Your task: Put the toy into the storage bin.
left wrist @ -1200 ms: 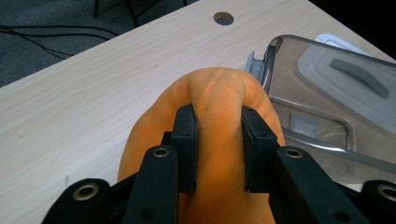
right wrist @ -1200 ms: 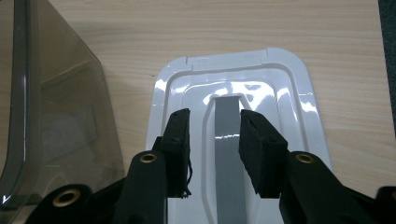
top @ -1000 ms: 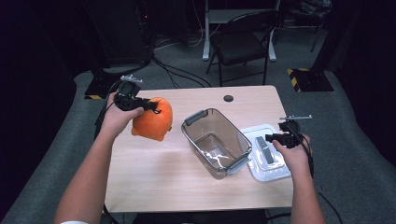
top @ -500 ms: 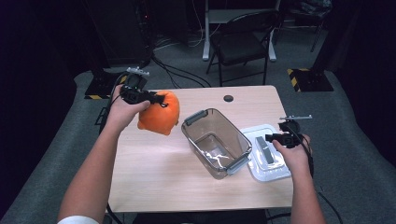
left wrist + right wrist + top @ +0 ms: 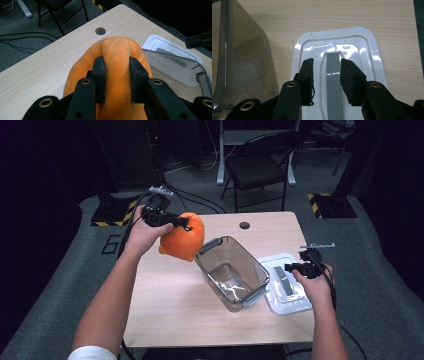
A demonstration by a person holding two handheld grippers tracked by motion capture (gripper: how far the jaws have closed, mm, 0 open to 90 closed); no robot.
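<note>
My left gripper (image 5: 181,222) is shut on a soft orange pumpkin-like thing (image 5: 182,239), held in the air above the table just left of the clear plastic bin (image 5: 260,272). In the left gripper view both pads pinch a ridge of the orange thing (image 5: 117,50), with the bin (image 5: 172,66) and the white lid (image 5: 160,41) beyond. The bin looks empty. My right gripper (image 5: 291,267) hovers over the white lid (image 5: 295,301) at the bin's right. Its jaws (image 5: 327,68) stand open on either side of the lid's grey handle (image 5: 333,75), not touching it.
The wooden table (image 5: 170,295) has a round cable hole (image 5: 244,225) near its far edge. A folding chair (image 5: 260,167) and floor cables lie beyond the table. The bin's wall (image 5: 242,55) stands close to the left of my right gripper.
My left gripper has carried the orange thing up and to the right, closer to the bin. The right gripper has stayed over the lid.
</note>
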